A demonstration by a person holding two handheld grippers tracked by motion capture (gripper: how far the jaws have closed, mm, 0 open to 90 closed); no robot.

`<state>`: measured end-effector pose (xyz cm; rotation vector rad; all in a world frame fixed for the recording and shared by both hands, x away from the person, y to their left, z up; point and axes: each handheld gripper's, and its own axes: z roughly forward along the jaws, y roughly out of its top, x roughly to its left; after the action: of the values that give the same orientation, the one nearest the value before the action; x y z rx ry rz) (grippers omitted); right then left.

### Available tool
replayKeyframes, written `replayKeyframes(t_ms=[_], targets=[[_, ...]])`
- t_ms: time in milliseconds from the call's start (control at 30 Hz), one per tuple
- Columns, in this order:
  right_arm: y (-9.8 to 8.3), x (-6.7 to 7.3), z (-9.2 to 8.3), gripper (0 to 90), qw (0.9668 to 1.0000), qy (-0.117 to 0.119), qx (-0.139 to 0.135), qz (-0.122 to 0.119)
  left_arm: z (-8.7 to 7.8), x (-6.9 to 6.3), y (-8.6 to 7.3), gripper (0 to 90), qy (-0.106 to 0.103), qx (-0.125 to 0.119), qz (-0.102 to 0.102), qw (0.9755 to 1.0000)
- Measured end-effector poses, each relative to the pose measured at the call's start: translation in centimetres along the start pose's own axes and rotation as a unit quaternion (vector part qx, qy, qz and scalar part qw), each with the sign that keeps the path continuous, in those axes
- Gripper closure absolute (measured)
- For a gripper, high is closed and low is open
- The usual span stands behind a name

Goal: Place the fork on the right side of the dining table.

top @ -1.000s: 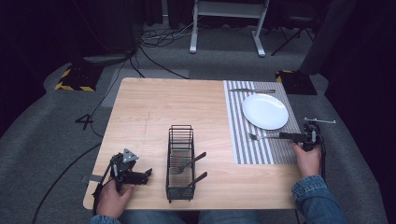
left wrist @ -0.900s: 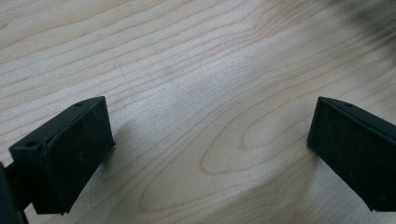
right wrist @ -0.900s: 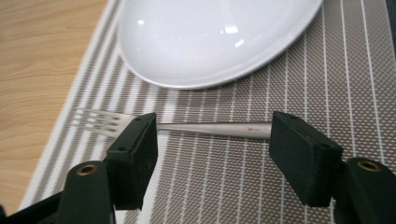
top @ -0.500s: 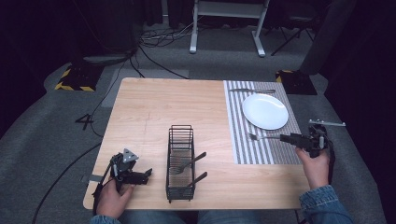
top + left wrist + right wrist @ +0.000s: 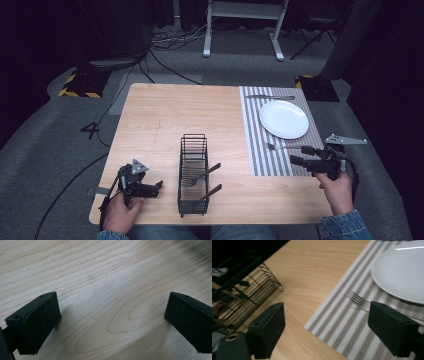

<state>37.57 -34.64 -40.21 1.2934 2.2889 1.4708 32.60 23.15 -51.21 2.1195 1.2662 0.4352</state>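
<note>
A silver fork [image 5: 278, 146] lies on the striped placemat [image 5: 260, 155], just in front of the white plate [image 5: 283, 119]. Its tines [image 5: 356, 299] point toward the table's middle. My right gripper [image 5: 301, 155] hovers over the mat's right edge, near the fork's handle end. Its jaws have just been opening and stand open [image 5: 329, 325] with nothing gripped, and the fork rests on the mat below them. My left gripper [image 5: 158, 185] sits at the near left of the table, open [image 5: 112, 325] over bare wood.
A black wire basket [image 5: 193, 145] stands at the near middle of the table with a fork [image 5: 200, 176] and another utensil [image 5: 210, 192] inside. A knife [image 5: 270, 96] lies on the mat beyond the plate. Dark floor and cables surround the table [image 5: 175, 115].
My right gripper has lifted and drawn back off the fork's handle, and its jaws stand wider. The fork stays on the mat. The left gripper has not moved.
</note>
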Motion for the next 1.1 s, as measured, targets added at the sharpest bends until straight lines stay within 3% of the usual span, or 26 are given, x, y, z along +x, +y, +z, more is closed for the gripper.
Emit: replayKeyframes(t_ms=[67, 167, 400, 600, 700, 833, 1100], targets=[[-0.1, 0.6, 0.3, 7.6, 0.9998, 0.012, -0.007, -0.014, 0.0, 0.0, 0.0, 0.2, 0.0, -0.001, -0.001, 1.0], [-0.1, 1.4, 0.7, 0.0, 0.9993, 0.007, -0.009, -0.034, 0.0, 0.0, 0.0, 0.2, 0.0, 0.0, -0.001, 1.0], [-0.2, 3.1, 1.6, 0.0, 0.9965, -0.018, 0.007, -0.082, 0.0, 0.0, 0.0, 0.2, 0.0, 0.0, 0.0, 1.0], [-0.6, 4.5, 3.1, 0.0, 0.9926, -0.025, 0.033, -0.114, 0.0, 0.0, 0.0, 0.2, 0.0, 0.0, 0.0, 1.0], [-0.9, 5.3, 4.1, 0.0, 0.9914, -0.006, 0.041, -0.124, 0.0, 0.0, 0.0, 0.2, 0.0, 0.0, -0.001, 1.0], [-1.4, 6.3, 5.4, 0.0, 0.989, 0.002, 0.04, -0.142, 0.0, 0.0, 0.0, 0.2, 0.0, 0.0, 0.0, 1.0], [-2.7, 7.7, 8.3, 0.0, 0.9833, 0.017, 0.084, -0.16, 0.0, 0.0, 0.0, 0.2, 0.0, -0.001, -0.001, 1.0]])
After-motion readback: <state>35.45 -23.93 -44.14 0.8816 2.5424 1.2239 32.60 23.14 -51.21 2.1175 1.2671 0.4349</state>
